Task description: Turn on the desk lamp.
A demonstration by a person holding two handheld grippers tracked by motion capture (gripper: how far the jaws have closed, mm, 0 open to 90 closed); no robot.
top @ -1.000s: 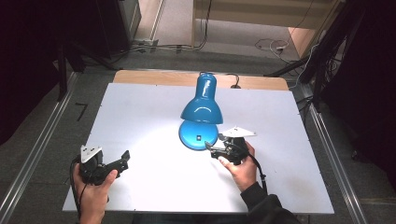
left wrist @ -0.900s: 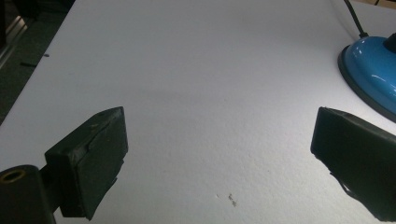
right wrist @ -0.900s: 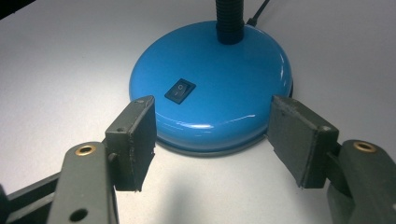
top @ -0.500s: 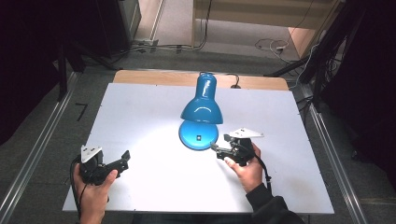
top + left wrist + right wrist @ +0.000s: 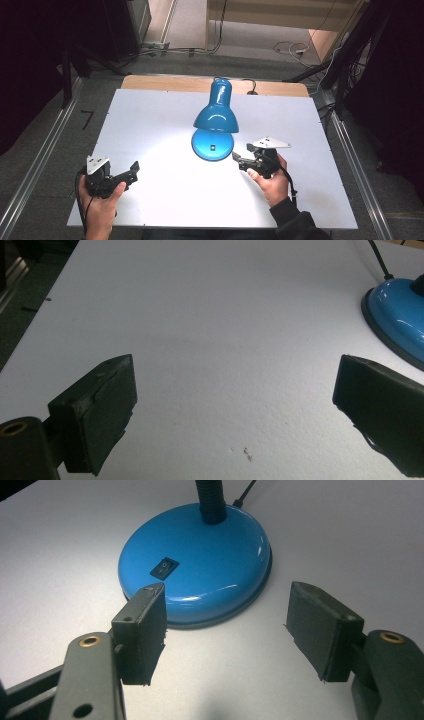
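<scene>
Since a second ago the right gripper (image 5: 239, 161) has slid a little away from the lamp's base (image 5: 213, 145) toward the person; the left gripper (image 5: 131, 171) has not budged. Both sets of jaws stand wide with nothing between them. The blue desk lamp (image 5: 216, 114) stands mid-table, lit, its shade (image 5: 216, 119) bowed over the base and throwing a bright pool on the white tabletop (image 5: 150, 120).

From the right gripper view, the base (image 5: 200, 560) is a low glossy dome, smooth enamel with a small black rocker switch (image 5: 164, 567) near its front. I reckon that slick curve offers the flat pads little purchase; a pinch at the rim could skid off. A ribbed black neck (image 5: 210, 500) rises behind, so a push there may tip the top-heavy shade. The matte tabletop looks faintly grainy.
</scene>
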